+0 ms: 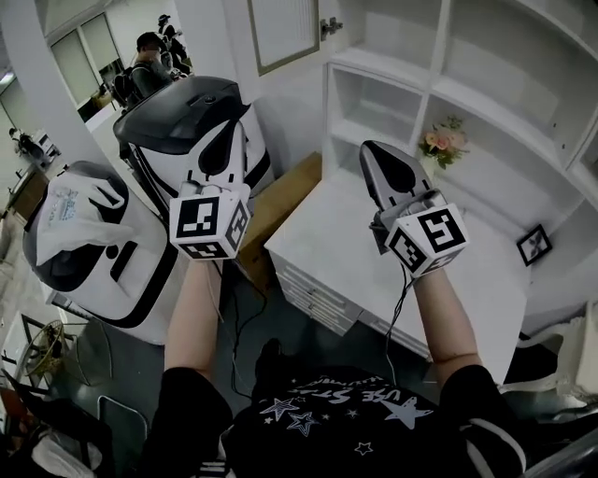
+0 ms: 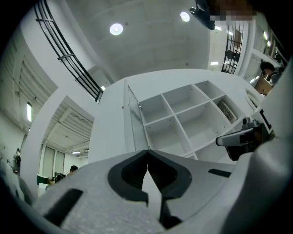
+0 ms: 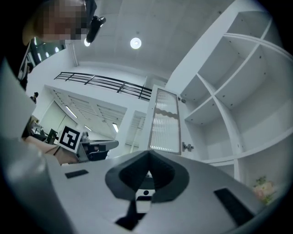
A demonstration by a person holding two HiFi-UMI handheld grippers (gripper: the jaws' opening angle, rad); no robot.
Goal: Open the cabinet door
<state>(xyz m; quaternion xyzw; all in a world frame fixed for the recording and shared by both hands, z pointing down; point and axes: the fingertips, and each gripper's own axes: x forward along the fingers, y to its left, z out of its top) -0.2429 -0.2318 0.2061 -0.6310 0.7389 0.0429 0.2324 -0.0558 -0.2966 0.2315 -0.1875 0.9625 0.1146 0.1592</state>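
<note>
The cabinet door (image 1: 285,33) is a ribbed-glass panel in a white frame. It stands swung open at the left of the white shelf unit (image 1: 486,112), with a metal handle (image 1: 329,26) on its edge. In the right gripper view the door (image 3: 165,128) and its handle (image 3: 187,147) lie ahead, well apart from the jaws. The left gripper view shows the door (image 2: 132,119) edge-on. My left gripper (image 1: 201,93) and right gripper (image 1: 369,149) are both held in the air, tilted upward. Both are shut with nothing between the jaws, and neither touches the cabinet.
A white drawer counter (image 1: 327,243) stands below the shelves, with a cardboard box (image 1: 280,201) at its left. Pink flowers (image 1: 444,140) and a small picture frame (image 1: 534,245) sit on it. A white-and-black machine (image 1: 93,243) stands at the left, with people (image 1: 149,56) far behind.
</note>
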